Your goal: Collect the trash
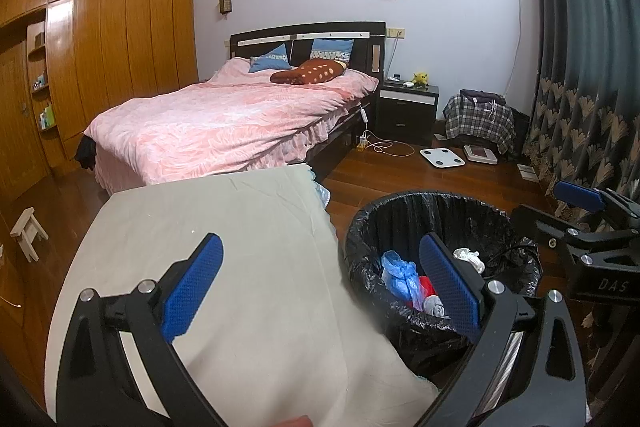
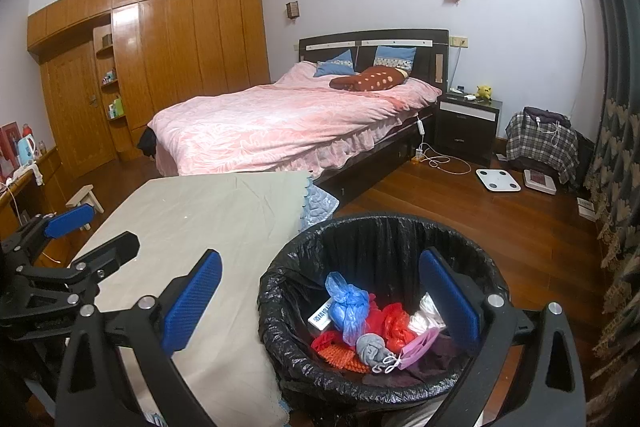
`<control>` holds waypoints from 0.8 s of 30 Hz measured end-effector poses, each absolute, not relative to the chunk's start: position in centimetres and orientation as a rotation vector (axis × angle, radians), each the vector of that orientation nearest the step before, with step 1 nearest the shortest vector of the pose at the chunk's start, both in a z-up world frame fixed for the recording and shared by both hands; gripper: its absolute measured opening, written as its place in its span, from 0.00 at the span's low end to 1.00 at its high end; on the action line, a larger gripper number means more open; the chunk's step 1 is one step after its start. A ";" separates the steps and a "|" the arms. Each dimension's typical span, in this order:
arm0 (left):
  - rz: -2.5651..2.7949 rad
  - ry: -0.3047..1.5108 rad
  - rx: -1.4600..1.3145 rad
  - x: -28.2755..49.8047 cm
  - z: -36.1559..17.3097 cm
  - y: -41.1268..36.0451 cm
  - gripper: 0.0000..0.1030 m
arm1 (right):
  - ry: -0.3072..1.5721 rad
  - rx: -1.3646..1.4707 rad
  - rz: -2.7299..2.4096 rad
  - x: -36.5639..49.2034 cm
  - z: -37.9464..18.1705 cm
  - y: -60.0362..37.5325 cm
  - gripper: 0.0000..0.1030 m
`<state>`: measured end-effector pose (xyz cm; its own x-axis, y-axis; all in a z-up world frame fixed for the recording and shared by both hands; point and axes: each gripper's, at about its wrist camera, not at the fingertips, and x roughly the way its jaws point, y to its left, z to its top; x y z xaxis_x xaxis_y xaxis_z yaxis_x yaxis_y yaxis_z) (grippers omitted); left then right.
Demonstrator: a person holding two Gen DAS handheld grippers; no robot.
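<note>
A round bin (image 1: pixel 404 198) lined with a black bag stands on the floor beside a cloth-covered table (image 1: pixel 224 223). In the right wrist view the bin (image 2: pixel 362 221) holds a blue plastic bag (image 2: pixel 346 303), red scraps (image 2: pixel 394 323), a grey wad (image 2: pixel 370 347), a pink face mask (image 2: pixel 418 345) and a white card (image 2: pixel 322 317). My left gripper (image 1: pixel 320 283) is open and empty, straddling the table's edge and the bin's rim. My right gripper (image 2: pixel 320 287) is open and empty, with one finger over the bin. Each gripper shows in the other's view: right gripper (image 1: pixel 560 211), left gripper (image 2: pixel 94 231).
A bed with a pink cover (image 2: pixel 288 123) lies beyond the table. A dark nightstand (image 2: pixel 466 131), a white scale (image 2: pixel 497 180), cables and a draped chair (image 2: pixel 540 143) sit on the wood floor. A small stool (image 2: pixel 86 201) is on the left and a patterned curtain (image 2: pixel 616 195) on the right.
</note>
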<state>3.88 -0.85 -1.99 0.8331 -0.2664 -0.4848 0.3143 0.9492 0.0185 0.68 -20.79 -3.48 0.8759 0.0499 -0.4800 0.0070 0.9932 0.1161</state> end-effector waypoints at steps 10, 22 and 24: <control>-0.308 0.499 0.100 3.9 -2.0 -0.8 0.93 | 0.503 0.114 0.023 0.8 -3.5 -20.6 0.94; -0.308 0.499 0.100 3.9 -2.0 -0.8 0.93 | 0.505 0.114 0.023 0.7 -3.5 -20.6 0.94; -0.308 0.499 0.099 3.9 -2.0 -0.8 0.93 | 0.507 0.115 0.024 1.0 -3.4 -20.5 0.94</control>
<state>3.86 -0.84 -2.03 0.8331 -0.2661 -0.4849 0.3142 0.9492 0.0190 0.98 -20.55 -3.39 0.8740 0.0518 -0.4832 0.0050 0.9933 0.1155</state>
